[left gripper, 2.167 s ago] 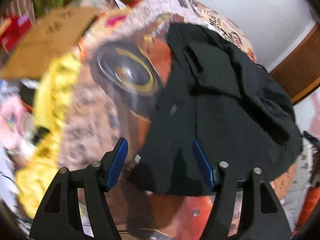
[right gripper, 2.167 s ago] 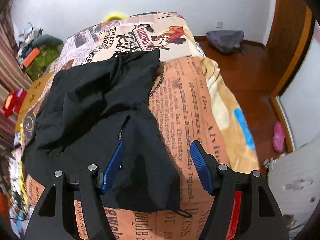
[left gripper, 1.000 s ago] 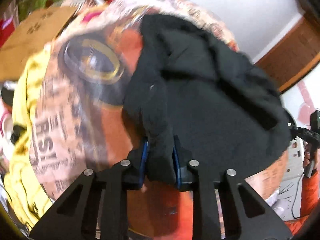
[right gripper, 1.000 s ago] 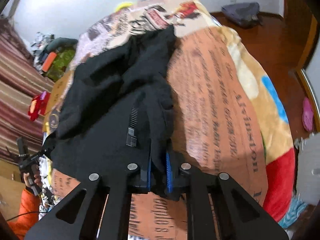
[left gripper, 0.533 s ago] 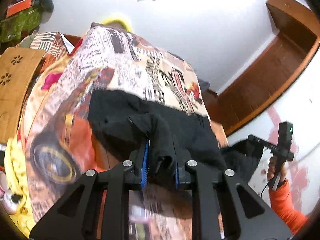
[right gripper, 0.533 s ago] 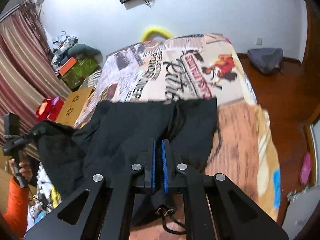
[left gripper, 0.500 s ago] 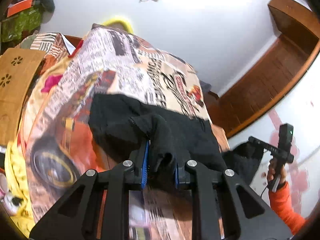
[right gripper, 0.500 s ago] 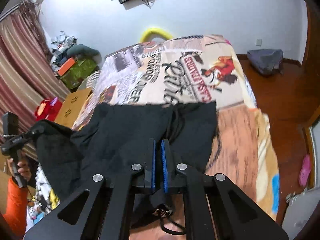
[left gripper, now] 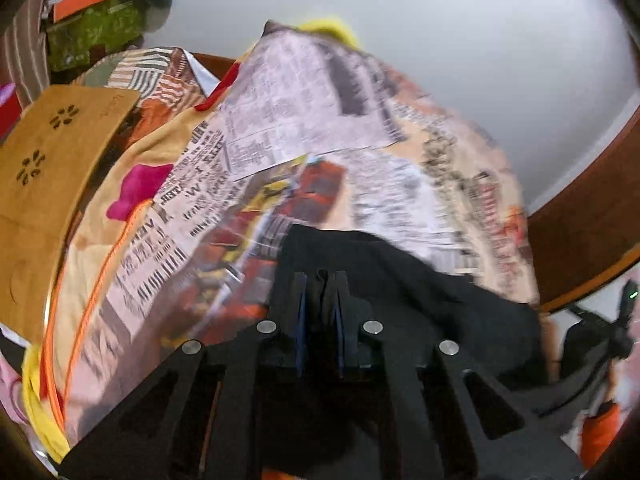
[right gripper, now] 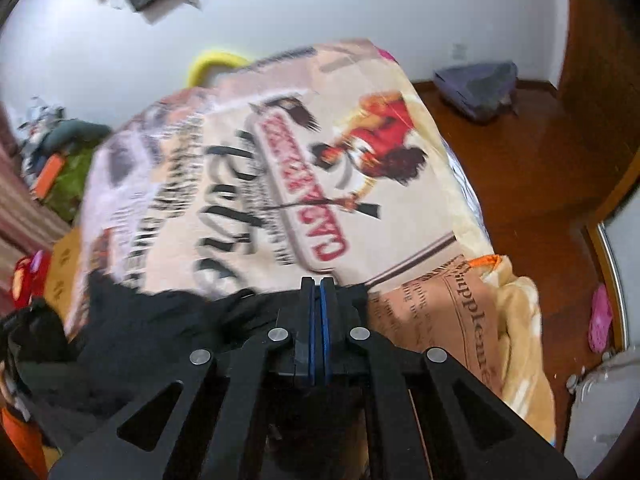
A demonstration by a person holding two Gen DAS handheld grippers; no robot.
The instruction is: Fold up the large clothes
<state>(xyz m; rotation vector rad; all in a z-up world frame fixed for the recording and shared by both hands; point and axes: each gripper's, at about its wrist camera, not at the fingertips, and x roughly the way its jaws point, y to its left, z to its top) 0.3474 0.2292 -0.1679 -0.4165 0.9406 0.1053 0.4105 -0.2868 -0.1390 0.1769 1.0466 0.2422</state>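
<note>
A large black garment hangs between my two grippers above a bed with a newspaper-print blanket. My left gripper is shut on a bunched edge of the garment. My right gripper is shut on another edge of the garment, which spreads to its left. In the left wrist view the right gripper shows at the far right. Most of the garment is hidden under the gripper bodies.
The blanket covers the whole bed. A wooden board lies left of the bed. A grey bag lies on the wooden floor at the far right. Clutter is stacked by the far wall.
Both grippers closed on the garment's edges, lifted it off the bed and moved forward. Less of the garment shows in front of the grippers now.
</note>
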